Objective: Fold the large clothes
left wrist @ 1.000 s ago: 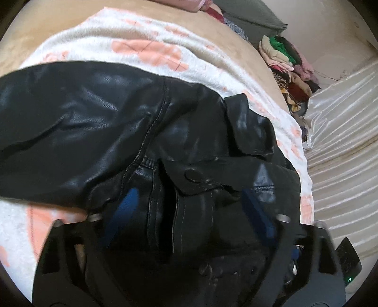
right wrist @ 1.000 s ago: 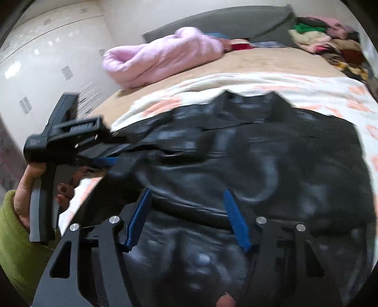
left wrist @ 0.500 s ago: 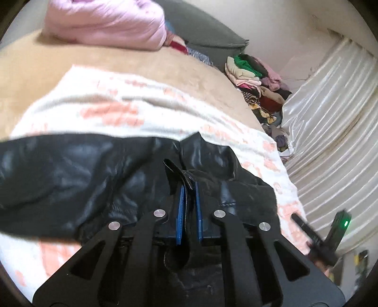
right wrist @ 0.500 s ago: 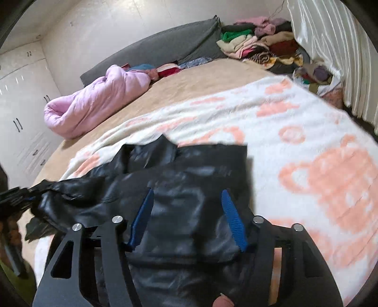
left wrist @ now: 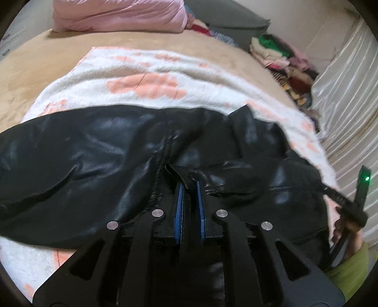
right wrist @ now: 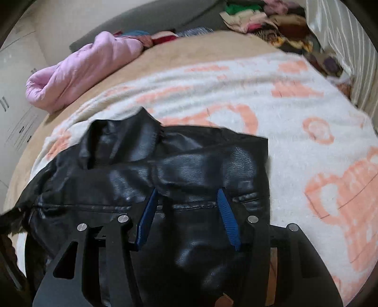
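Note:
A black leather jacket [left wrist: 99, 160] lies spread on a white blanket with peach prints [left wrist: 141, 78] on the bed. My left gripper [left wrist: 189, 186] is shut on a flap of the jacket by a snap button, its blue pads pinching the leather. In the right wrist view the jacket [right wrist: 189, 165] lies folded over, collar at the far left. My right gripper [right wrist: 186, 193] is open, its blue fingers straddling a seam of the jacket. The right gripper also shows in the left wrist view [left wrist: 354, 203] at the right edge, held by a hand.
A pink puffy garment [right wrist: 82, 68] lies at the head of the tan bed [left wrist: 35, 61]. A pile of mixed clothes [right wrist: 271, 21] sits at the far corner. A pale striped curtain [left wrist: 349, 82] runs along the right side. White blanket [right wrist: 307, 118] extends right.
My left gripper closed on the jacket flap and has lowered toward the bed. My right gripper stayed open and moved in over the jacket's seam.

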